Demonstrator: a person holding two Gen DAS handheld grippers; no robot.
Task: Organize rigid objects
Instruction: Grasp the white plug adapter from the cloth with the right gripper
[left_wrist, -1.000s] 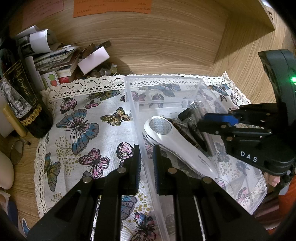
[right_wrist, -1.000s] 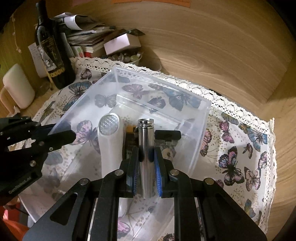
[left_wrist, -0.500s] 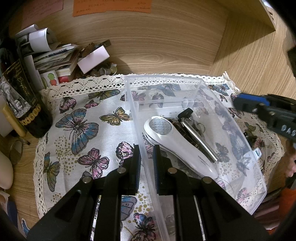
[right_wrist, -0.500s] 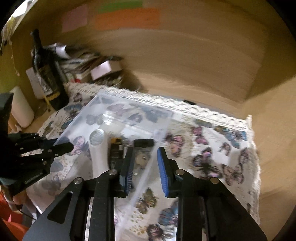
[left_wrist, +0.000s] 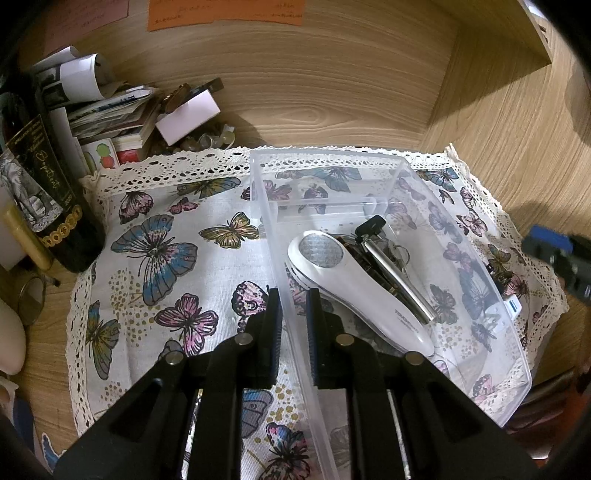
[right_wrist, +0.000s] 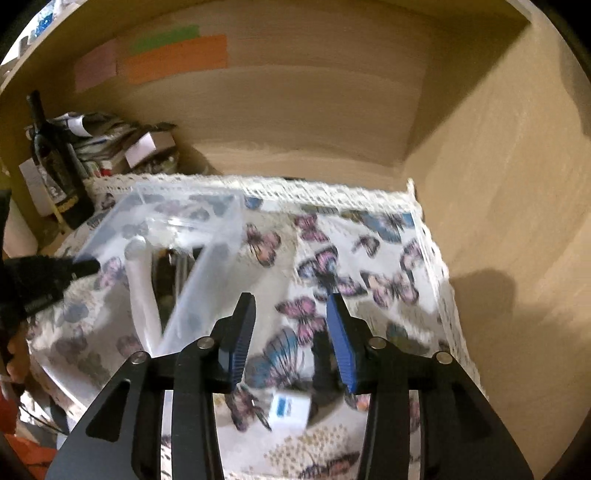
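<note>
A clear plastic bin (left_wrist: 406, 162) stands on a butterfly-print cloth (left_wrist: 155, 258). Inside lie a white handheld device (left_wrist: 354, 284), a silver metal cylinder (left_wrist: 399, 280) and small dark items. My left gripper (left_wrist: 293, 325) is shut on the bin's left wall. My right gripper (right_wrist: 290, 332) is open and empty above the cloth, right of the bin (right_wrist: 207, 258). A small white and blue box (right_wrist: 288, 408) lies on the cloth below its fingers. The right gripper also shows at the right edge of the left wrist view (left_wrist: 554, 251).
A dark wine bottle (left_wrist: 44, 184) stands at the left, beside a pile of papers and boxes (left_wrist: 122, 110). Wooden walls (left_wrist: 332, 74) close the back and right. A cream mug (left_wrist: 7, 339) sits at the far left.
My right gripper let go of the silver cylinder into the bin, opened, and pulled back to the right over the cloth. The left gripper has kept its hold on the bin wall.
</note>
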